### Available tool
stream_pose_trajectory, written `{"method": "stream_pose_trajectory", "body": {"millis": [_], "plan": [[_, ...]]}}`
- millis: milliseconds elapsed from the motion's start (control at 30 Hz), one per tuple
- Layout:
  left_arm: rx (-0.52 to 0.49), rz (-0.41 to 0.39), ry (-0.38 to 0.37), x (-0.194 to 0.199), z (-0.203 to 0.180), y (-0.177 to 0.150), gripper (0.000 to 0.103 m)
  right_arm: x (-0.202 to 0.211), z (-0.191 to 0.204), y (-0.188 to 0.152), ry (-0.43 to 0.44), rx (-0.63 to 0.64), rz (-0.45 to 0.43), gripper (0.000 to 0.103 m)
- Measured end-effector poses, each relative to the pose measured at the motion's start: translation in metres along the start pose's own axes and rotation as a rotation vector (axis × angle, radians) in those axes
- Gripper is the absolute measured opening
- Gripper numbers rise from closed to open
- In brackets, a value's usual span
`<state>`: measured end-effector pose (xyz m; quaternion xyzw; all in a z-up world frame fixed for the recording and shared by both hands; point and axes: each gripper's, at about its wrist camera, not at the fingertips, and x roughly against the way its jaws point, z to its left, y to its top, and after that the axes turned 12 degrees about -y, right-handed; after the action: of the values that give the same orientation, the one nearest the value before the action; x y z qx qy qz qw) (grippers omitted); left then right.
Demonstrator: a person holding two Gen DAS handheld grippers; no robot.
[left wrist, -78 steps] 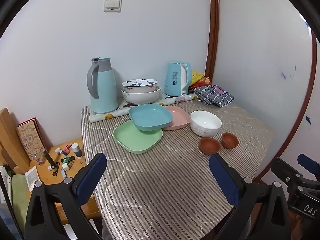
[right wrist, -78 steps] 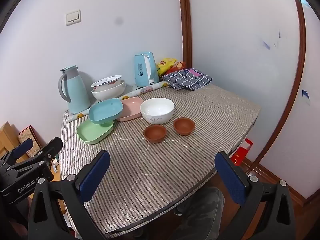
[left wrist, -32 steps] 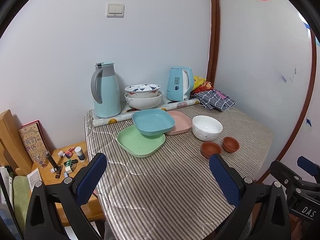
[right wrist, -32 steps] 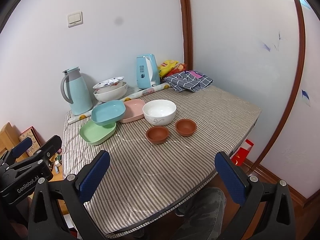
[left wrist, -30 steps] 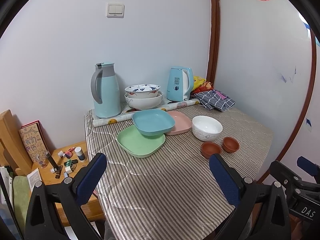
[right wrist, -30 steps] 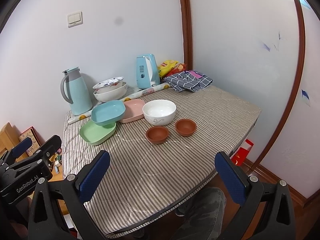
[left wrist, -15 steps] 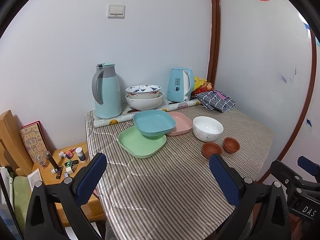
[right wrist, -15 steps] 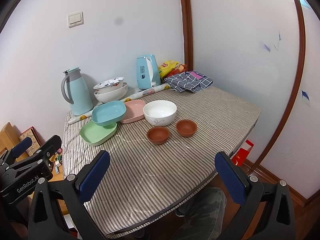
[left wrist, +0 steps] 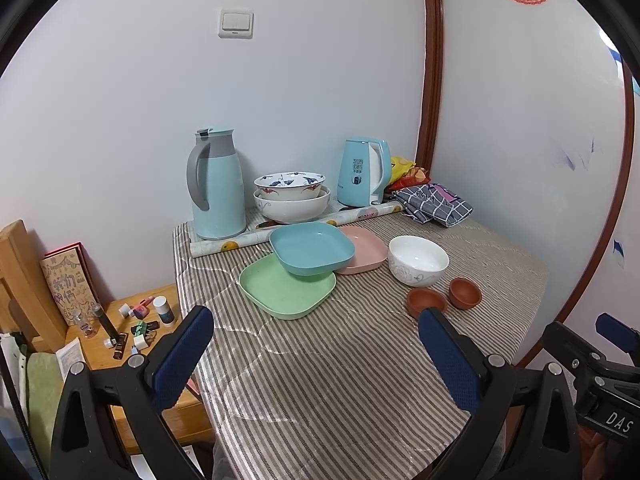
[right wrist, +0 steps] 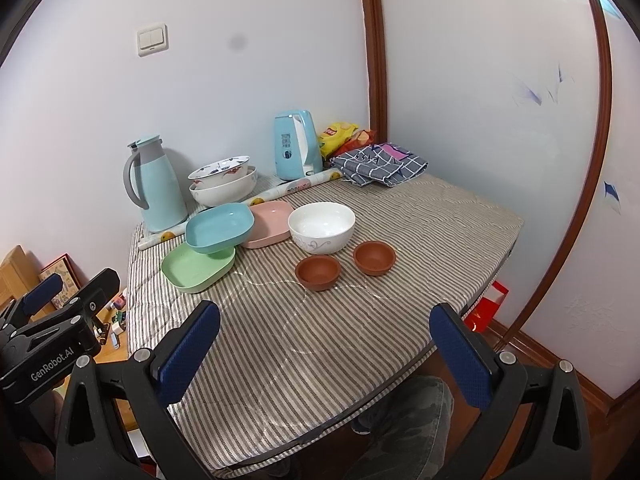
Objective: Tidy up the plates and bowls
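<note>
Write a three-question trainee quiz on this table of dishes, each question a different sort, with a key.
1. True or false: the square blue plastic plate lies flat on the striped tablecloth.
2. How many small brown clay bowls stand in front of the plain white ceramic bowl?
3. Multiple choice: the left claw and right claw are: A) both open, empty; B) both shut; C) one holding a plate.

Key: 1. False, it rests tilted across the square green plastic plate and the square pink plastic plate. 2. Two. 3. A.
</note>
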<state>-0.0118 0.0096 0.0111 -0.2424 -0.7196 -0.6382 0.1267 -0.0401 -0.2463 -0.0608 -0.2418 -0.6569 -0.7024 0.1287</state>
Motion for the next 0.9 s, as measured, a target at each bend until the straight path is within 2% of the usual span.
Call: {"method": "stream_pose_trajectory", "body": {"millis": [700, 900], "plan": [[-0.006, -0.007, -0.006, 0.0003, -0.0022, 0.0007, 0.103, -0.0016, 0.002, -0.0009, 0.003, -0.005, -0.001, 0.103], [0.008, 0.016, -0.015, -0.0095, 0.0008, 0.0004, 0.103, -0.0067, 0.0047, -0.0003, 0.0, 0.004, 0.005, 0.103]]}}
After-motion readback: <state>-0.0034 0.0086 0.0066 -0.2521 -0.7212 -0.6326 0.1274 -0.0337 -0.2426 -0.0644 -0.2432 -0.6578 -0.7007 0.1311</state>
